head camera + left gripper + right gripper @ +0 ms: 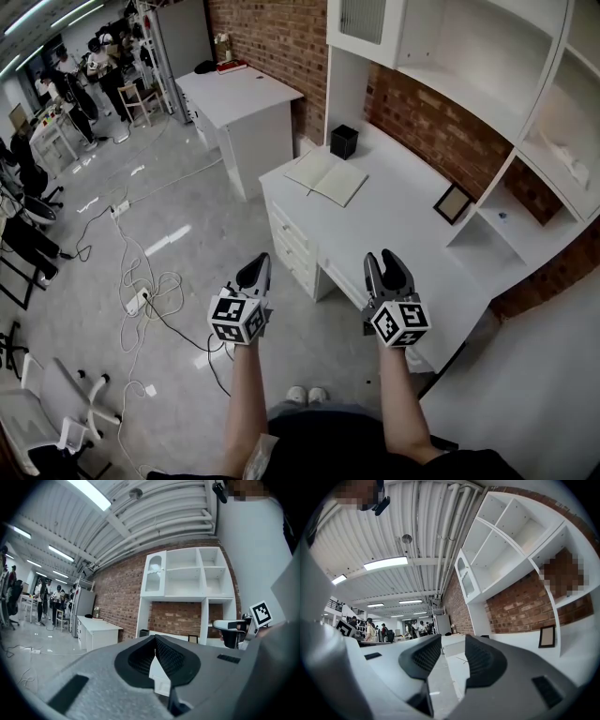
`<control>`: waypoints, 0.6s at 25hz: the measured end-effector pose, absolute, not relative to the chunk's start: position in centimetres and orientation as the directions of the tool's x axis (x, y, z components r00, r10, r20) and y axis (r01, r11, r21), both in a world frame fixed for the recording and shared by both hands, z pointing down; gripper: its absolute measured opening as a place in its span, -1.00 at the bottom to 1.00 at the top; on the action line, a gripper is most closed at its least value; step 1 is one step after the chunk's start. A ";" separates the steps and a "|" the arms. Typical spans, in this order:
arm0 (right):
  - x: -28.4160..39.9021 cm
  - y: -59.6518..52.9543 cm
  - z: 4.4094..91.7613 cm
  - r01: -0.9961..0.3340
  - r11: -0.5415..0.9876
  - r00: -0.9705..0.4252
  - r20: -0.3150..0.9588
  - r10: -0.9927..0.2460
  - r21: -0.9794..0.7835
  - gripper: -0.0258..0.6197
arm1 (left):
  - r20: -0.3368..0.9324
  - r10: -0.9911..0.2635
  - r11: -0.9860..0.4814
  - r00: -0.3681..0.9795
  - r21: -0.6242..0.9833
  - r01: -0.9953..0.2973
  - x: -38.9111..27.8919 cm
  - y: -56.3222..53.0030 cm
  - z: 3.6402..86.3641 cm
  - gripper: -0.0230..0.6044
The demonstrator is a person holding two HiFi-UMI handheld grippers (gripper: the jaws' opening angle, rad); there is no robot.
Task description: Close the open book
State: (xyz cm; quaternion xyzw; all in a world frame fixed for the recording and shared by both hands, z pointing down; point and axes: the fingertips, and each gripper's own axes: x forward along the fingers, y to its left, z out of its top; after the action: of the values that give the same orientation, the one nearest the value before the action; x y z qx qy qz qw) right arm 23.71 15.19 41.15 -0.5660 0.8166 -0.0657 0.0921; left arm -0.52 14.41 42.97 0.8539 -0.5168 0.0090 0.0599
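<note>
While the open book [326, 176] lies flat on the white bench [403, 220], the left tongs [262, 261] hover pinched together (empty). The right tongs [381, 256] gape wide, holding nothing.

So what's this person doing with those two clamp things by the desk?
A person stands at a white desk with a gripper in each hand, both empty and held in the air well short of the book. The left gripper is shut and the right gripper is open. The book lies open at the desk's far end, untouched and not yet closed.
</note>
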 end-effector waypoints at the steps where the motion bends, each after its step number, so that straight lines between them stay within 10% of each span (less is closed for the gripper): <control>1: 23.9 15.1 41.2 -0.911 0.352 -0.344 -0.076 -0.936 -0.214 -0.49 | 0.078 -0.883 -0.457 0.463 0.092 -0.885 -0.4 14.4 43.0 -0.90; 15: 24.0 12.0 41.5 -0.893 0.394 -0.385 -0.088 -0.919 -0.218 -0.49 | 0.068 -0.902 -0.421 0.427 0.092 -0.902 -0.7 12.6 43.5 -0.90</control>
State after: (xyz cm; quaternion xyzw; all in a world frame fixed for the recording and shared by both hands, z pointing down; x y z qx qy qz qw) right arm 24.05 12.00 41.46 -0.5462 0.8293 -0.0674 0.0973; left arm -0.66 12.60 43.52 0.8429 -0.5351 0.0040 0.0569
